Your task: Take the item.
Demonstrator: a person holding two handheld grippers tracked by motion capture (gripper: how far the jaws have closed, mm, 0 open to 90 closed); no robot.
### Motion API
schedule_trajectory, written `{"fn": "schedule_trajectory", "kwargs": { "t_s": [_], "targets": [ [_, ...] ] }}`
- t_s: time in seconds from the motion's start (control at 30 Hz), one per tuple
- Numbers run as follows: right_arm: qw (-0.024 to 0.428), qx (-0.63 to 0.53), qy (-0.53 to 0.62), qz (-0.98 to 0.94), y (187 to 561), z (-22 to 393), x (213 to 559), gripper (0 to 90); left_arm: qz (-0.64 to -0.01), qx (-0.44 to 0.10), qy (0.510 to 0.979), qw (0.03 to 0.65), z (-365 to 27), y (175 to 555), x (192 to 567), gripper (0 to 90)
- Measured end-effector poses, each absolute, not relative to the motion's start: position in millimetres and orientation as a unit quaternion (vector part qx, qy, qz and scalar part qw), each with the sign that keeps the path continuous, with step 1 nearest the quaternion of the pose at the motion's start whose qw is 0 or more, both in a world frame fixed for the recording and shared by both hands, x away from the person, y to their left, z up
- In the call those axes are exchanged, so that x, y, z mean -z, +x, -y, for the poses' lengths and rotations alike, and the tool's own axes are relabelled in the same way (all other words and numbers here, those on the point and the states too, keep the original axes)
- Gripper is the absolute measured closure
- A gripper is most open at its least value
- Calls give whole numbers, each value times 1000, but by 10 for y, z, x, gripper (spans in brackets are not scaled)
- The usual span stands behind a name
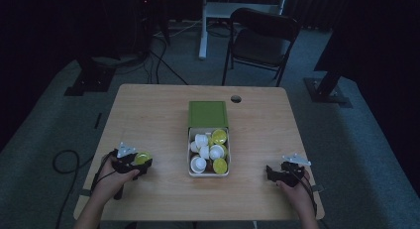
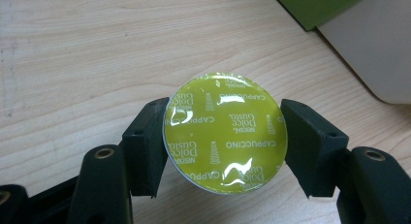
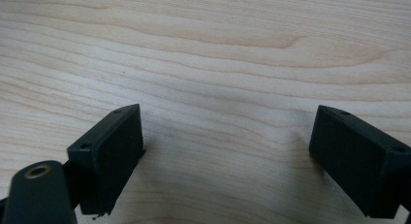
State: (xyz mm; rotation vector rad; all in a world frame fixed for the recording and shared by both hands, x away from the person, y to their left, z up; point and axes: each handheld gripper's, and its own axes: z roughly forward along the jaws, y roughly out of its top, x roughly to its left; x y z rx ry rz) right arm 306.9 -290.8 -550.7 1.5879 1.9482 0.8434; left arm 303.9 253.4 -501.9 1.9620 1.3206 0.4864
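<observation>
Since my left tongs (image 2: pixel 225 136) pinch the yellow capsule (image 2: pixel 226 133) only at its rim, box (image 1: pixel 208 173) at 3 o'clock, it could pop out; right tongs (image 3: pixel 225 161) open, empty.

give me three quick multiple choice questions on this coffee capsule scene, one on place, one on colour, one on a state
1. Where does the white box of capsules sit on the light wooden table?
A. near the middle, in front of its green lid
B. at the far left corner
C. under the right gripper

2. What colour is the foil top of the round capsule in the left gripper?
A. red
B. yellow-green
C. blue

3. How do the right gripper's jaws stand?
A. shut on a capsule
B. shut on the lid
C. open, nothing between them

Answers:
1 A, the high view shows the box mid-table with the green lid just beyond it.
2 B, the left gripper view shows yellow-green foil printed "cappuccino".
3 C, the right gripper view shows bare wood between wide jaws.
</observation>
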Motion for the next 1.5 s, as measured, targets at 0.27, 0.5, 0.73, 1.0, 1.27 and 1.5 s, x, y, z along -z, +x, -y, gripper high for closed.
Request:
{"fn": "schedule_trajectory", "kwargs": {
  "t_s": [0.27,0.5,0.73,1.0,1.27,1.5],
  "targets": [
    [243,-309,581,-713,3069,2908,5506,117,-528,-192,750,349,-2703,2984,5078,383],
    [242,-309,582,-713,3069,2907,5506,117,-534,-190,749,343,-2800,2947,5136,383],
    [243,-309,581,-713,3069,2907,5507,117,-542,-187,743,344,-2866,2936,5193,383],
    [243,-309,582,-713,3069,2907,5506,117,-553,-179,736,346,-2920,2937,5270,380],
    [243,-309,581,-713,3069,2907,5507,117,-555,-168,738,345,-2938,2956,5322,320],
    [243,-309,581,-713,3069,2907,5507,117,-552,-185,730,357,-2966,2952,5245,202]
  ]
}}
